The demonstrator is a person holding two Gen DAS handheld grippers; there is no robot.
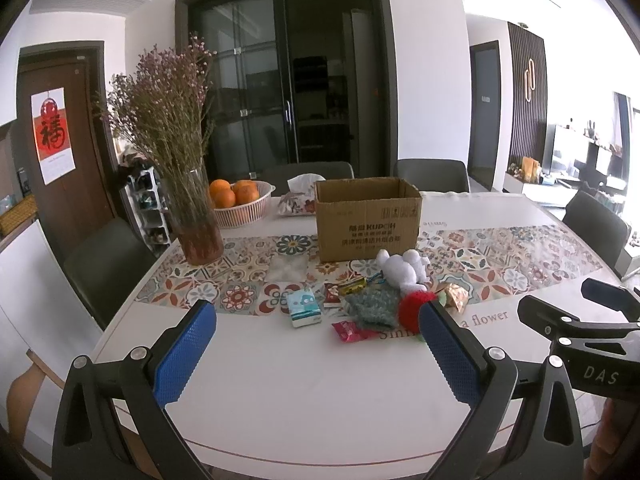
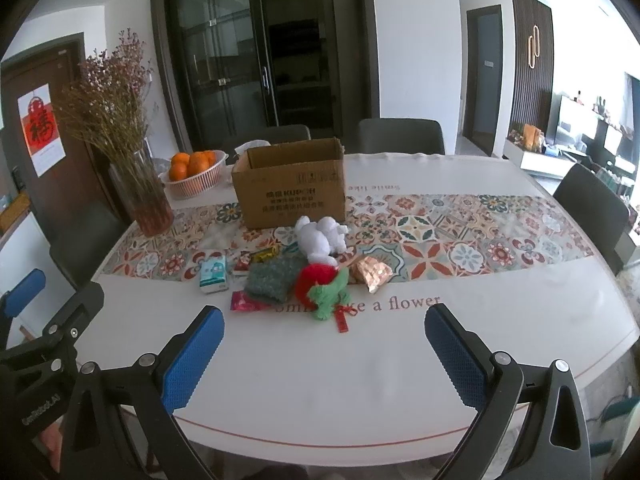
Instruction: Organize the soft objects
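Note:
A small heap lies mid-table in front of an open cardboard box [image 1: 366, 220] [image 2: 292, 188]: a white plush toy [image 1: 402, 270] [image 2: 320, 238], a grey-green knitted piece [image 1: 370, 308] [image 2: 272, 276], and a red plush strawberry [image 1: 412, 310] [image 2: 316, 280] with a green leafy top [image 2: 330, 296]. Beside them are a small tissue pack [image 1: 304, 307] [image 2: 214, 276], candy wrappers [image 1: 350, 330] [image 2: 244, 302] and a crumpled foil wrapper [image 1: 454, 294] [image 2: 370, 272]. My left gripper [image 1: 316, 356] is open, short of the heap. My right gripper [image 2: 324, 354] is open too, nearer than the strawberry. Neither holds anything.
A glass vase of dried flowers [image 1: 192, 216] [image 2: 140, 196] stands at the left, with a basket of oranges [image 1: 240, 202] [image 2: 196, 174] and a tissue pouch [image 1: 300, 200] behind. Chairs [image 1: 432, 176] [image 2: 400, 136] ring the white table [image 1: 320, 400]. A patterned runner [image 2: 460, 240] crosses it.

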